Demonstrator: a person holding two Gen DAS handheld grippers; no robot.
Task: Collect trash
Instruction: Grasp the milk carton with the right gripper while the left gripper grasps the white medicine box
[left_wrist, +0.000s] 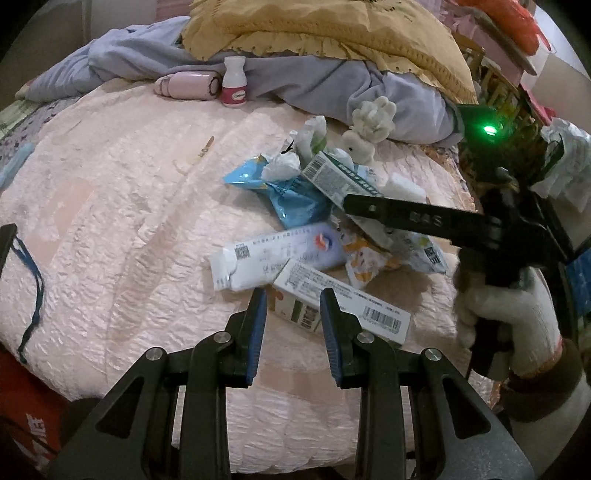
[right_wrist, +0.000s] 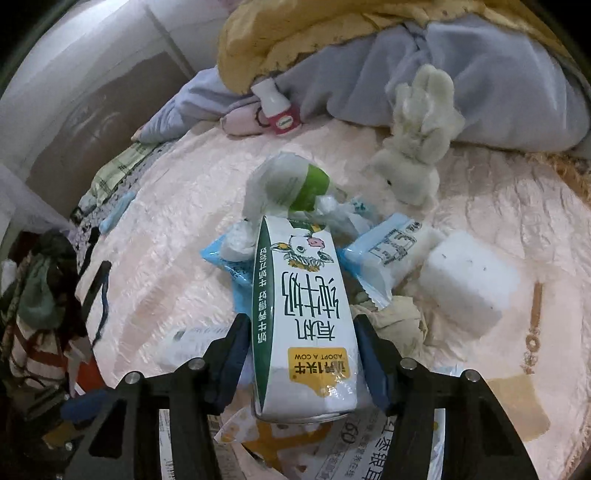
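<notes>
Trash pile (left_wrist: 314, 229) sits in a heap on the pink quilted bed cover (left_wrist: 129, 221), more or less mid-bed, just in front of the rumpled grey blanket (left_wrist: 295, 77) and the yellow one (left_wrist: 314, 29) on top of it. The mix is a blue wrapper (left_wrist: 291, 199), a white pouch (left_wrist: 273, 258) with a QR code, a flat white box (left_wrist: 351, 299) with a barcode, crumpled tissue and a few more packets, all overlapping.

The right gripper (right_wrist: 301, 321) is clamped on the milk carton (right_wrist: 303, 314), the green-and-white one with the little cow on it. Both blue pads press on its sides near the bottom end, and the carton points away from the camera over the rest of the pile. A white-gloved hand (left_wrist: 509, 317) is holding that gripper, seen from the left wrist view.

The left gripper (left_wrist: 291, 299) has its jaws only a little apart with nothing pinched between them. It hangs just over the near end of the flat white box; can't tell if the tips touch it.

Non-trash stuff nearby: a plush rabbit (right_wrist: 413, 147) just behind the heap, a white foam block (right_wrist: 469, 280) beside it, and a small white bottle (left_wrist: 234, 83) with a red label standing up against the grey blanket.
</notes>
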